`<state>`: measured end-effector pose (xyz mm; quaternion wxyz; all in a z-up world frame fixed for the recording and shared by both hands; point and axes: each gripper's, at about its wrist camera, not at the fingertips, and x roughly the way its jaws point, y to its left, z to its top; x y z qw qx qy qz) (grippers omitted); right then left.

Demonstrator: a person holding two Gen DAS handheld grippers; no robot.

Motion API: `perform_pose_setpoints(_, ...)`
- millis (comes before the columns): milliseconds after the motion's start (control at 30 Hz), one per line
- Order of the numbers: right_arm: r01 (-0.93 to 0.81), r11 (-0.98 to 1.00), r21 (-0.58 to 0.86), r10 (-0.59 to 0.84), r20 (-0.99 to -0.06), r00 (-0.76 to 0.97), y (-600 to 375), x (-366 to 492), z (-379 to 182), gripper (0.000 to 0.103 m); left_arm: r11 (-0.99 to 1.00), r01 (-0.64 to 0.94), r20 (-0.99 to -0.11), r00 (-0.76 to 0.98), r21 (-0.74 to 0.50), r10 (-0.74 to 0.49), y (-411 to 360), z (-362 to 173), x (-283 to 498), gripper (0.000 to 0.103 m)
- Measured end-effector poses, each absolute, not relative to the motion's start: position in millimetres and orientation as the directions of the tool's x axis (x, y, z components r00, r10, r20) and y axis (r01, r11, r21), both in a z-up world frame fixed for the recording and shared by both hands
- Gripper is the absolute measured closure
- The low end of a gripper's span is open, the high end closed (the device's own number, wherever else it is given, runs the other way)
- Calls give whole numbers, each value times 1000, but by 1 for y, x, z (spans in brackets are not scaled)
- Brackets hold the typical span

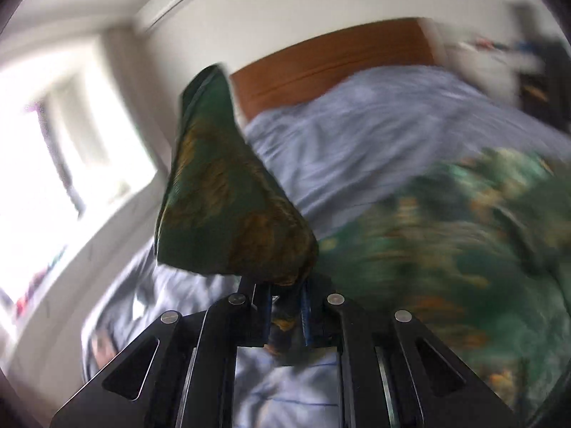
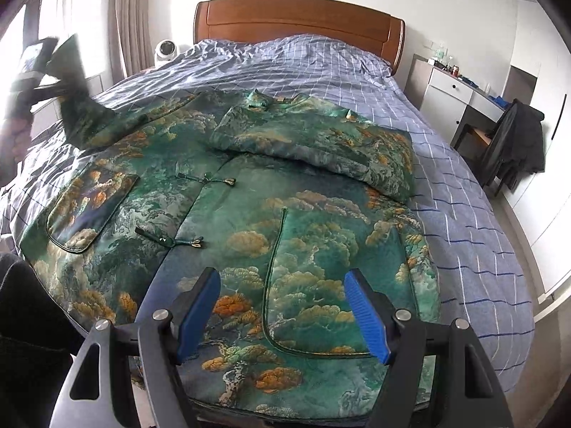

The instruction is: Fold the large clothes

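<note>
Jacket (image 2: 285,221), green with gold cloud pattern, spread on the checked bed (image 2: 464,196) | left wrist view: left gripper (image 1: 285,306) clamped on the raised sleeve (image 1: 221,192), picture blurred | right wrist view: right gripper (image 2: 282,314) held apart above the hem, 2 blue pads (image 2: 364,310) clear of cloth; other sleeve (image 2: 321,146) folded across the chest.

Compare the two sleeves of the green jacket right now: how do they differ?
The right-hand sleeve lies folded across the jacket's chest, flat on the bed; the left-hand sleeve is lifted off it. No gripper touches the folded one; the left gripper is shut on the raised cuff. Both share the green and gold cloud pattern.
</note>
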<state>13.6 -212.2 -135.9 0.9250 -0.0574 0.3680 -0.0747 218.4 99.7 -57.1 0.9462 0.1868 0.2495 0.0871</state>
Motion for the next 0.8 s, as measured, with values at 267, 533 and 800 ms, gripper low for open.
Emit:
perform_pose_setpoints(267,141,986,-94,-167,-673,721,-230,2,-136,29,772,317,-575,815,551,76,-35,-134,196,91)
perform_pose_setpoints(533,153,988,-36,-137,-675,725,-245,-3,-134,29,710,406,-637,767,575,77,-46,-171,153,35)
perform_pose_setpoints(800,-3,972,236,168,-682,712,-243,67,-103,29,833,351,-650,760,427,13,-4,-143,104,14)
